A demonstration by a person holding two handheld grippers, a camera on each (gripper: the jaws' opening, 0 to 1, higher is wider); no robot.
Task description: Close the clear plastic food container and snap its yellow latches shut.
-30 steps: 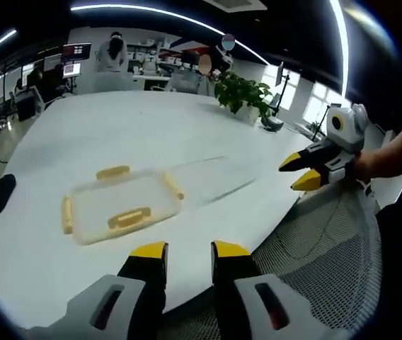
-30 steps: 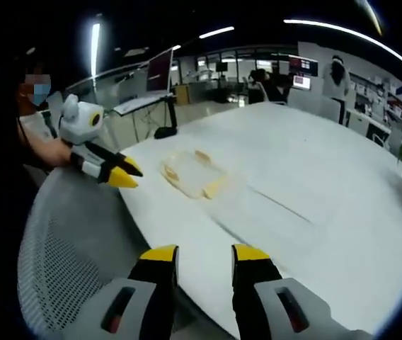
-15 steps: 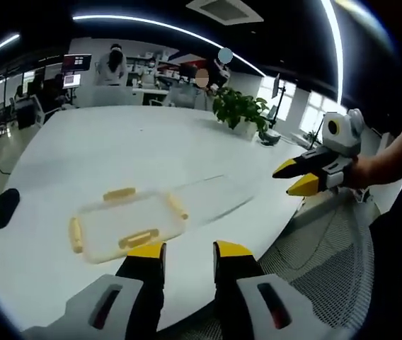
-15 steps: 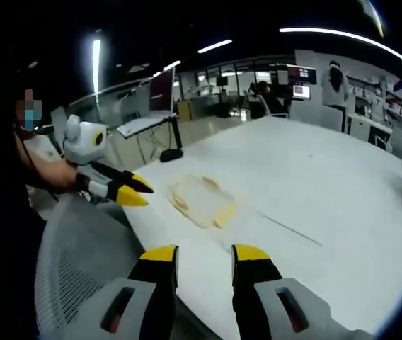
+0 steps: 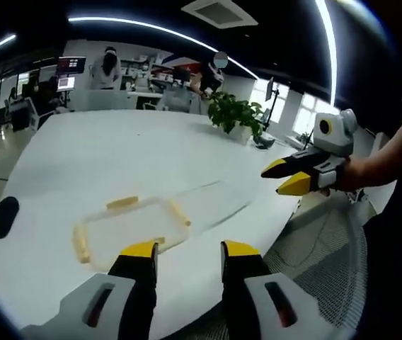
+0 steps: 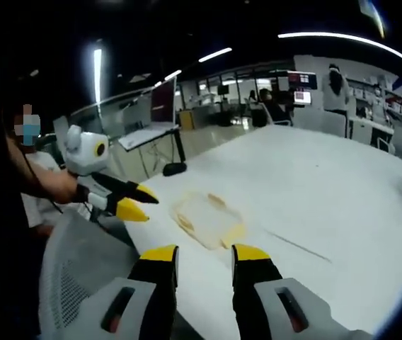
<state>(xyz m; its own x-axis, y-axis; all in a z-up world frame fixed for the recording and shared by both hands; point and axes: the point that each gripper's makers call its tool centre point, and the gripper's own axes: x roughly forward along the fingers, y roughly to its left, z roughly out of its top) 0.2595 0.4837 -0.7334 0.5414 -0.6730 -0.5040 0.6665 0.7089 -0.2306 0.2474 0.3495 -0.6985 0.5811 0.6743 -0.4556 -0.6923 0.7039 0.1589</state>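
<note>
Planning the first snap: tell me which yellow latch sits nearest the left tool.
The yellow latch on the clear container's near edge, just beyond the left tool; the other three lie on its farther sides.

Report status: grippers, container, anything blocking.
Left gripper and right gripper open, empty, short of target. Clear plastic food container with yellow latches on white table, untouched. Nothing between grippers and container.

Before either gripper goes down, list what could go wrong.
1. The clear container is hard to see against the white table, so a jaw may catch its rim.
2. It is light-looking on a smooth top; pressing one yellow latch could slide it.
3. It lies near the table edge by the mesh chair.
</note>
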